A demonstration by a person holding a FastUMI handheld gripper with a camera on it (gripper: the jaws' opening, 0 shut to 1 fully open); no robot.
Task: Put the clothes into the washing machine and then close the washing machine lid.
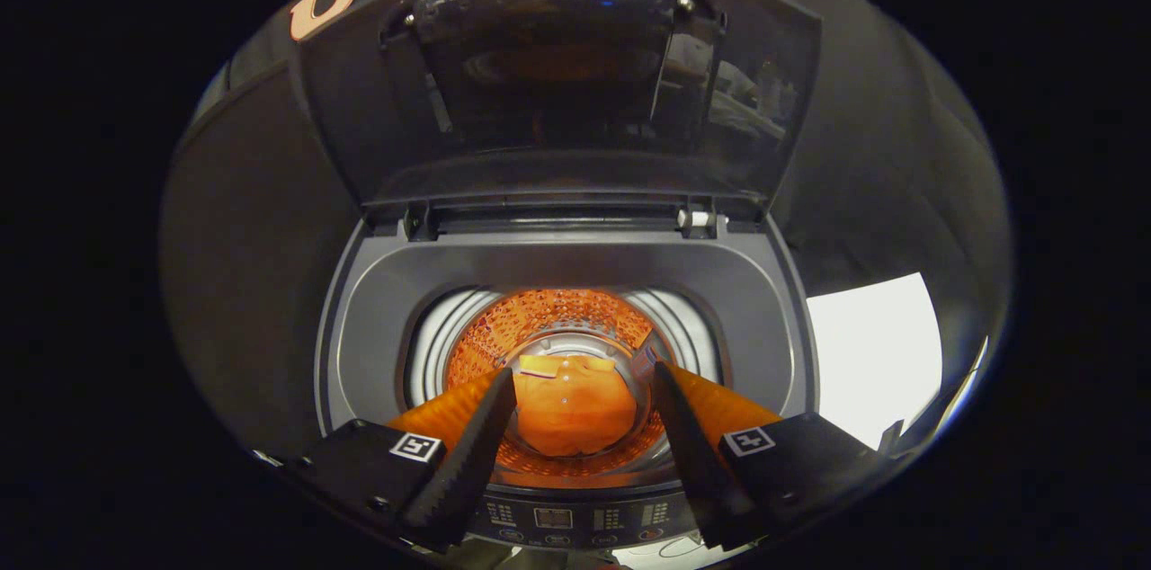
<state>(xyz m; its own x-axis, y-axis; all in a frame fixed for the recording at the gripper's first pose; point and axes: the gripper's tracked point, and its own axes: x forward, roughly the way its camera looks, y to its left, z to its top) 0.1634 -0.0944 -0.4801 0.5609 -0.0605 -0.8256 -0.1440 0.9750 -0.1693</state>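
Down at the bottom of the perforated drum (548,318), between and beyond the two black ribbed fingers, lies a bright orange buttoned garment (568,413), folded roughly flat with its collar toward the far side. It rests on the drum floor, free of any grasp; nothing of it appears to hang over the drum's mouth or touch the fingers. The gripper (584,386) hovers above the opening, pointing down into it, with its fingers spread apart and released, holding nothing; the garment shows through the gap between them. Orange light, or the garment's own colour, tints the inner wall of the drum, so whether other clothes lie beneath cannot be told.

Around the drum runs the grey plastic top deck of the top-loading washing machine (557,269), and just under the fingers sits its dark control panel (575,518) with a row of small markings. Behind the opening, the dark smoked-glass lid (557,75) stands upright on its hinges at the rear edge, fully open and leaning slightly back toward the booth's black cloth wall. To the right of the machine a pale, brightly lit surface (877,354) is visible.

Judged from this arrangement, the first part of the task appears done: clothing is inside the machine and let go. The second part remains: the lid is not yet lowered, and the gripper would need to rise from the opening and reach the lid's upper edge to swing it forward and down.
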